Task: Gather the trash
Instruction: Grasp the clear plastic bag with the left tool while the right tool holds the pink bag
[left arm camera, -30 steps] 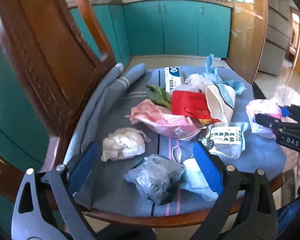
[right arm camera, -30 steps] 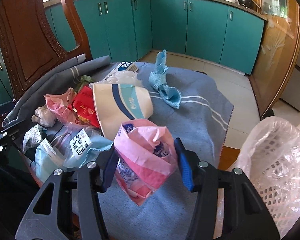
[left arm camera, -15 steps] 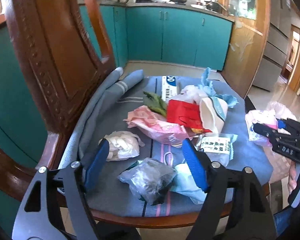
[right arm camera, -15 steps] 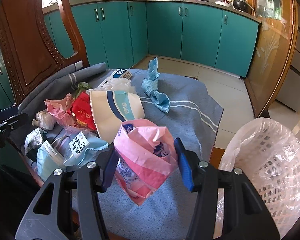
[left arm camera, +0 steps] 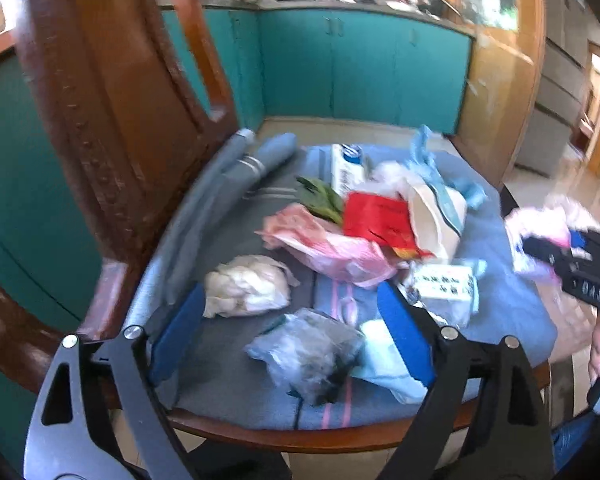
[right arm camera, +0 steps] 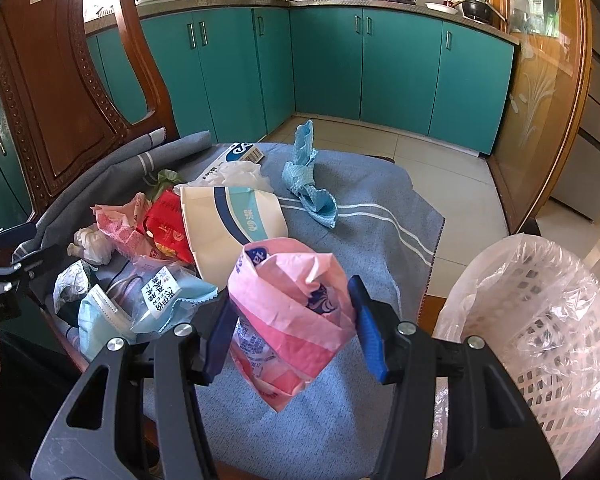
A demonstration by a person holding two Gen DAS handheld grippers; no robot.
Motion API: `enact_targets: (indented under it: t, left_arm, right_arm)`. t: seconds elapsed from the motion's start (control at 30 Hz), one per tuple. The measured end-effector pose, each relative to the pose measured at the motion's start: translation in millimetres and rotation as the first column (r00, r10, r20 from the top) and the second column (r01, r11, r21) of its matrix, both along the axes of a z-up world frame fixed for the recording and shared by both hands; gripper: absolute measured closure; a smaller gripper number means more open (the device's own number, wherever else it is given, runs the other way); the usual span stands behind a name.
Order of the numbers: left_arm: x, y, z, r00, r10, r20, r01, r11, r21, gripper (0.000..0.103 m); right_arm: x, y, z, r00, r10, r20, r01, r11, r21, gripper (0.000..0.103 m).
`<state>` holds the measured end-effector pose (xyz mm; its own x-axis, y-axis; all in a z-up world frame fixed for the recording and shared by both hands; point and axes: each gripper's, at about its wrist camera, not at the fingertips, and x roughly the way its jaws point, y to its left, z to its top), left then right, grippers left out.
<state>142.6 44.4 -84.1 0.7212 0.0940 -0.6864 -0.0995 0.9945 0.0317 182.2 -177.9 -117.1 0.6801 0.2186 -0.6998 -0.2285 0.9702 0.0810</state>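
Trash lies piled on the blue cloth point(right arm camera: 372, 216). Right hand-held gripper point(right arm camera: 292, 328) is clamped on a pink wrapper point(right arm camera: 296, 312), white lined basket point(right arm camera: 540, 320) at three o'clock. Left hand-held gripper point(left arm camera: 296, 332) jaws are opening, astride a clear bag point(left arm camera: 312, 352), not touching it.

Two grippers point(right arm camera: 290, 322) point(left arm camera: 292, 332), one lined basket point(right arm camera: 548, 320), one face mask point(right arm camera: 100, 316), one blue rag point(right arm camera: 312, 188), one paper cup point(right arm camera: 232, 228)

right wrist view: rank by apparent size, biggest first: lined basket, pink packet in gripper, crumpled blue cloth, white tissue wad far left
1. lined basket
2. pink packet, enlarged by nearness to the camera
3. blue cloth
4. white tissue wad
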Motion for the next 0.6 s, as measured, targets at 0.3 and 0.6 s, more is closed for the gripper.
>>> enact_targets:
  t: [0.3, 0.6]
  left_arm:
    - [-5.0, 24.9, 3.2, 1.0, 0.016, -0.004, -0.016, 0.995, -0.103, 0.015]
    - [15.2, 14.7, -38.1, 0.974, -0.027, -0.226, 0.013, 0.998, -0.065, 0.015]
  right_arm:
    - [-2.8, -3.0, 0.3, 1.0, -0.006, -0.005, 0.006, 1.0, 0.003, 0.049]
    - [-1.9, -1.4, -0.5, 1.0, -0.002, -0.013, 0.002, 1.0, 0.008, 0.049]
